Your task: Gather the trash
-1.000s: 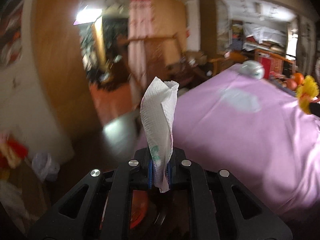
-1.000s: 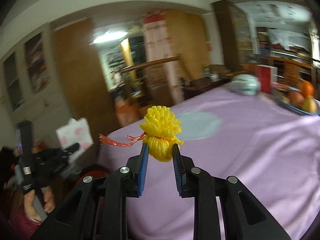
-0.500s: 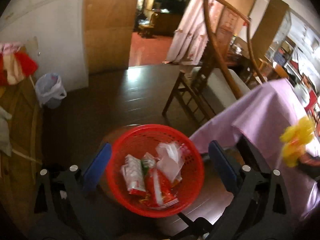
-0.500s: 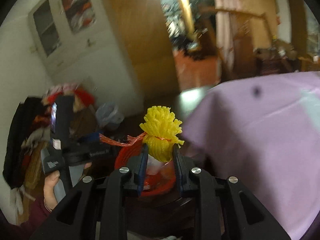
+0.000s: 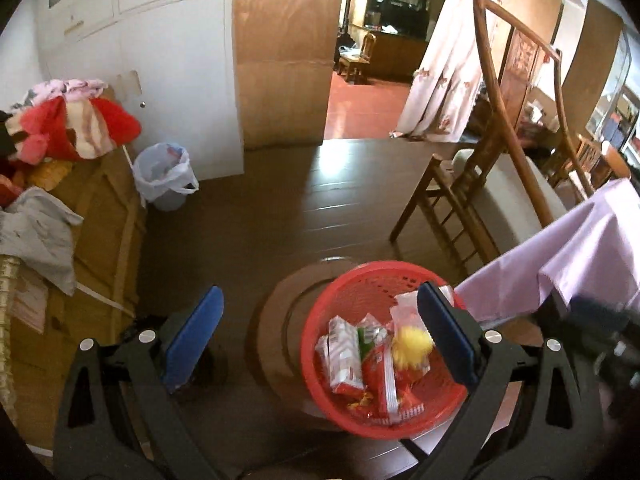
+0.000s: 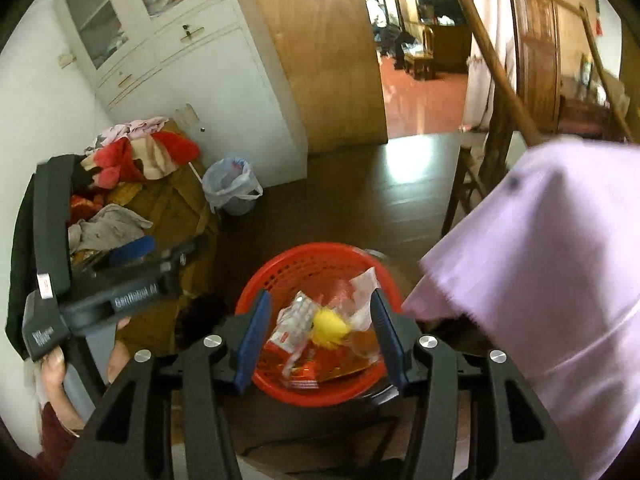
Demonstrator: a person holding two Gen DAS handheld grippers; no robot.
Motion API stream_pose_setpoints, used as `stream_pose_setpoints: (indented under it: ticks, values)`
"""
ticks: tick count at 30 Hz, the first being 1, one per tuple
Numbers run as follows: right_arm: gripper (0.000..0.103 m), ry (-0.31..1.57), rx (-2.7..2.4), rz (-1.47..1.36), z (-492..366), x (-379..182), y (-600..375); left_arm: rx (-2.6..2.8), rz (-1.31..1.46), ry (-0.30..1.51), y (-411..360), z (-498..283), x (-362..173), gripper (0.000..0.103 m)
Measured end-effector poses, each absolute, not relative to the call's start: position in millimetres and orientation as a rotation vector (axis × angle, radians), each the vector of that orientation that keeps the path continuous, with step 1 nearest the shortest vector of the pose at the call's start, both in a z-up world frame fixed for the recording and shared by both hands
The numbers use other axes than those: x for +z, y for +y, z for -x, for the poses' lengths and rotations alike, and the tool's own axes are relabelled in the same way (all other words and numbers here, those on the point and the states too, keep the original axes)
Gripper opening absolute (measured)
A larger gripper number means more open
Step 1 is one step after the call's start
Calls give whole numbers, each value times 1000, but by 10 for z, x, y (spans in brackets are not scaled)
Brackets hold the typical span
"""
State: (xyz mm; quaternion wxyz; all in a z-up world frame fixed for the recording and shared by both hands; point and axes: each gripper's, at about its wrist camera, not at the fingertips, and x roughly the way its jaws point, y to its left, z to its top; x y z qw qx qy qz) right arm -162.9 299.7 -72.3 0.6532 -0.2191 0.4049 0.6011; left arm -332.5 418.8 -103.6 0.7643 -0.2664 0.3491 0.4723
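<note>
Both claws hang over a red basket (image 5: 320, 344) that sits on a dark round stool on the floor, just beside the hanging edge of a lilac tablecloth (image 5: 580, 256).

The left claw (image 5: 320, 336) stands spread wide with nothing between its blue pads (image 5: 192, 336). The right claw (image 6: 318, 338) has just been opening; its jaws stand part-way apart and nothing is pinched. The yellow mesh ball (image 6: 330, 326) shows in the gap between them, either lying on the wrappers in the basket or just above them; blur leaves this unclear.

The left wrist view alone shows the basket's contents plainly: a white and red carton (image 5: 344, 356), red snack wrappers (image 5: 380, 380), clear plastic (image 5: 408, 312) and the yellow ball beside them. It also shows a wooden chair (image 5: 472, 184) behind the basket, with only a dark blur of the other tool at the right edge.

The right wrist view alone shows the left tool from the side, gripped by a hand (image 6: 60, 380). Its black body reads "GenRobot AI" (image 6: 136, 298), and a small red and white sticker sits on its upright bar. Print on the wrappers is too small to read.

A lined bin (image 6: 232, 188) stands by the white cupboard (image 6: 192, 80) in both views.
</note>
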Motion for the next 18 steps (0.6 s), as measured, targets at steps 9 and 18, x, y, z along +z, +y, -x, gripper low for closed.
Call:
stream_pose_setpoints:
  ticks: [9, 18]
  values:
    - [63, 939, 1328, 450, 1651, -653, 2599, 1081, 503, 881, 3446, 3589, -973, 96]
    - [65, 880, 1238, 426, 2023, -720, 1983, 1072, 393, 854, 2980, 3700, -766, 96]
